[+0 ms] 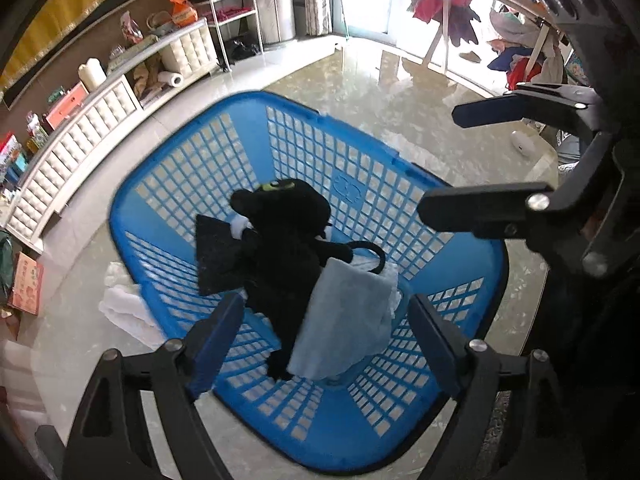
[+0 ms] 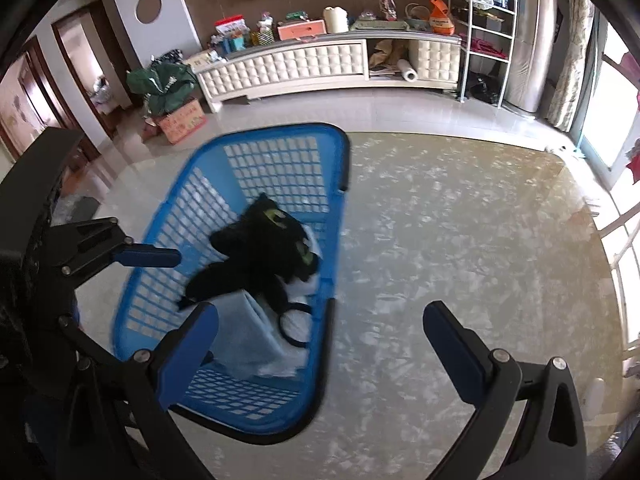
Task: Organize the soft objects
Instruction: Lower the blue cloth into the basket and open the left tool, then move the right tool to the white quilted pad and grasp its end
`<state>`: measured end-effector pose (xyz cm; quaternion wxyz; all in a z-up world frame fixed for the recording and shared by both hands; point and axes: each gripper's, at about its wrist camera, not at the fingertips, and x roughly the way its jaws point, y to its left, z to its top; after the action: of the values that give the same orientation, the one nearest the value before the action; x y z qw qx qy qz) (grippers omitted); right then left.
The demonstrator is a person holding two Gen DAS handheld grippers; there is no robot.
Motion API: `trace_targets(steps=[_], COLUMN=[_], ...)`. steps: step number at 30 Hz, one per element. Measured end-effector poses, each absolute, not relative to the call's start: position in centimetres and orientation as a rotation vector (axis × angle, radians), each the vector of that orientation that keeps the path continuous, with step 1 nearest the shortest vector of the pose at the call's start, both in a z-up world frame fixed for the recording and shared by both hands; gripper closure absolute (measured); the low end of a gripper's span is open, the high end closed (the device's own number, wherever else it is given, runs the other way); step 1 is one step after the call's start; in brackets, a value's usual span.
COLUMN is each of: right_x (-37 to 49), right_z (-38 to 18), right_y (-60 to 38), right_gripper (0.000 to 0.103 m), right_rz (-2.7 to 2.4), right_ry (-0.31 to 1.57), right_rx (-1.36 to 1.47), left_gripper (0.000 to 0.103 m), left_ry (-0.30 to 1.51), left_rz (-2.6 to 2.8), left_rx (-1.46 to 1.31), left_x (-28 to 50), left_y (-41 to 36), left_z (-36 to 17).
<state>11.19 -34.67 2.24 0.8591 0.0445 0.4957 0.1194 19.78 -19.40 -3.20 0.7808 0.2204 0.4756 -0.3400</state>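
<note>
A blue slatted laundry basket (image 1: 360,432) stands on the glossy floor; it also shows in the right wrist view (image 2: 324,220). Inside lie a black plush toy (image 1: 288,240) with green eyes and a light blue cloth (image 1: 344,320) draped over it, with white fabric beneath. The toy (image 2: 260,256) and cloth (image 2: 248,336) show in the right wrist view too. My left gripper (image 1: 324,336) is open and empty above the basket's near side. My right gripper (image 2: 320,344) is open and empty over the basket's right rim; it appears in the left wrist view (image 1: 436,160).
A white towel (image 1: 124,304) lies on the floor left of the basket. A long white cabinet (image 2: 320,64) with clutter lines the far wall, beside a metal shelf rack (image 2: 484,36). A cardboard box (image 2: 180,120) stands at the cabinet's left end. A clothes rack (image 1: 460,12) stands by the bright window.
</note>
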Motion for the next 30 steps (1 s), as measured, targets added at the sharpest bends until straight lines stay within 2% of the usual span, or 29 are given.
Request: trace_targets(steps=[3, 6, 17, 30], right_x=[11.1, 11.2, 12.8, 16.4], right_z=[2.8, 3.0, 3.1, 3.0], right_y=[-33.7, -32.8, -25.9, -16.3], right_gripper=[0.000, 0.001, 0.001, 0.001], right_rz=[0.266, 0.302, 0.388, 0.480], right_ry=[1.014, 0.997, 0.982, 0.991], right_rx=[0.073, 0.077, -0.026, -0.165], left_gripper=[0.015, 0.000, 0.000, 0.000], left_ry=[0.994, 0.961, 0.868, 0.917], left_rz=[-0.720, -0.697, -0.545, -0.380], left_rx=[0.477, 0.480, 0.415, 0.238], left_x=[19.5, 19.2, 19.0, 21.0], left_y=[-18.1, -16.7, -8.1, 3.3], left_z=[-1.9, -0.9, 0.9, -0.8])
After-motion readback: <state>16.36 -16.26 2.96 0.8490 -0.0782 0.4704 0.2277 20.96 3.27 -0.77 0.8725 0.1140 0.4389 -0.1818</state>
